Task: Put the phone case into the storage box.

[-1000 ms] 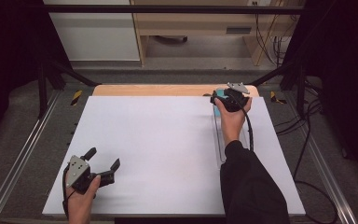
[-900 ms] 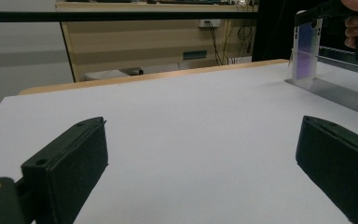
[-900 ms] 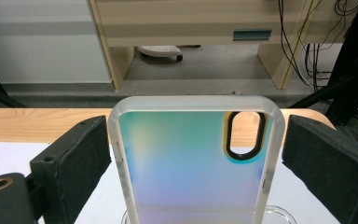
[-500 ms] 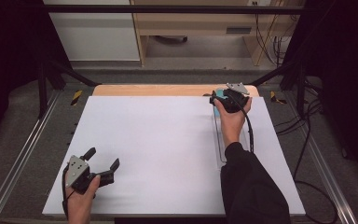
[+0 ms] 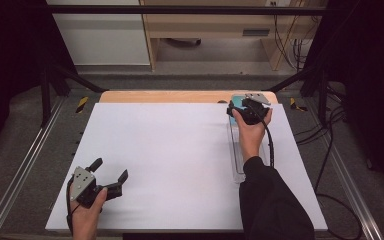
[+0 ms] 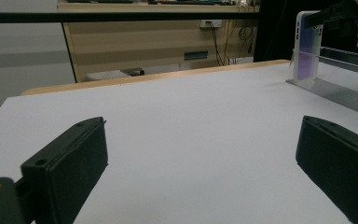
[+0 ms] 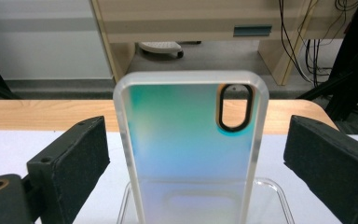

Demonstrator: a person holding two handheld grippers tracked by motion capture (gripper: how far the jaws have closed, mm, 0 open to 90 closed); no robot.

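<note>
Iridescent phone case (image 7: 191,144) stands upright between your right gripper's (image 7: 191,168) just-opening jaws, untouched; your left gripper (image 6: 200,172) gapes wide, empty.

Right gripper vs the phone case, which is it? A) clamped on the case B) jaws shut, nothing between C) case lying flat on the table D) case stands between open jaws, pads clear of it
D: in the right gripper view the phone case stands upright in the clear stand, with a gap on each side between it and the right gripper pads.
</note>
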